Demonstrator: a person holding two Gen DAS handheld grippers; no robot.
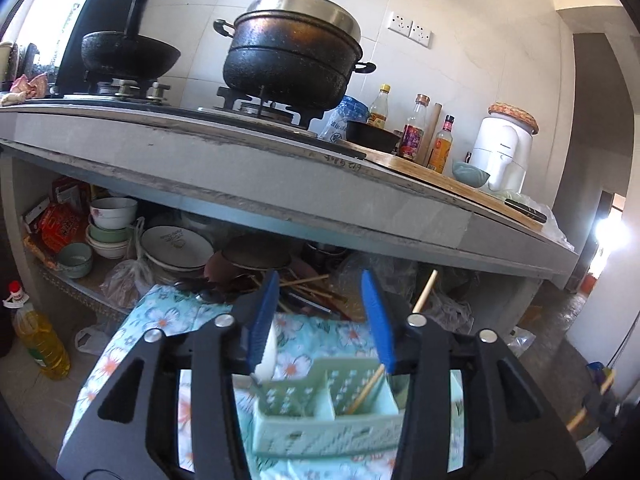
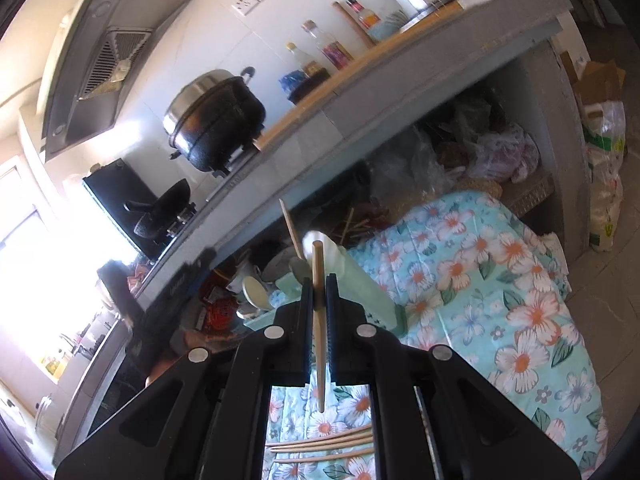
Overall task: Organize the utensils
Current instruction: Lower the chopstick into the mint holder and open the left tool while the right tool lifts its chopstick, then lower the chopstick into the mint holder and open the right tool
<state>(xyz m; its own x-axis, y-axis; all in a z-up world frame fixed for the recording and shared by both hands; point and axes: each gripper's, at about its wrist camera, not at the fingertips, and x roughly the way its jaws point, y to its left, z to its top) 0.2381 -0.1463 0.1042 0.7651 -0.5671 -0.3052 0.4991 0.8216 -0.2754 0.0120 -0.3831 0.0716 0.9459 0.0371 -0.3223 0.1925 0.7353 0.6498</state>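
Your right gripper [image 2: 320, 280] is pinching one chopstick [image 2: 319, 320] upright, prob so it drops end-first into the green caddy [image 1: 320, 412] on the floral cloth [image 2: 480, 280]. Left gripper [image 1: 320, 320] is spread over the caddy w/ nothing between the pads; loose chopsticks [image 2: 324, 442] lie at the cloth's near edge.

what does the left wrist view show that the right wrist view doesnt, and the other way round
Only the left wrist view: the left gripper open above the green utensil caddy's compartments, one holding a chopstick, and a yellow oil bottle on the floor.

Only the right wrist view: the right gripper shut on a single chopstick, loose chopsticks lying on the cloth below it, and the range hood.

Both: the black lidded pot on the stove and the floral cloth.
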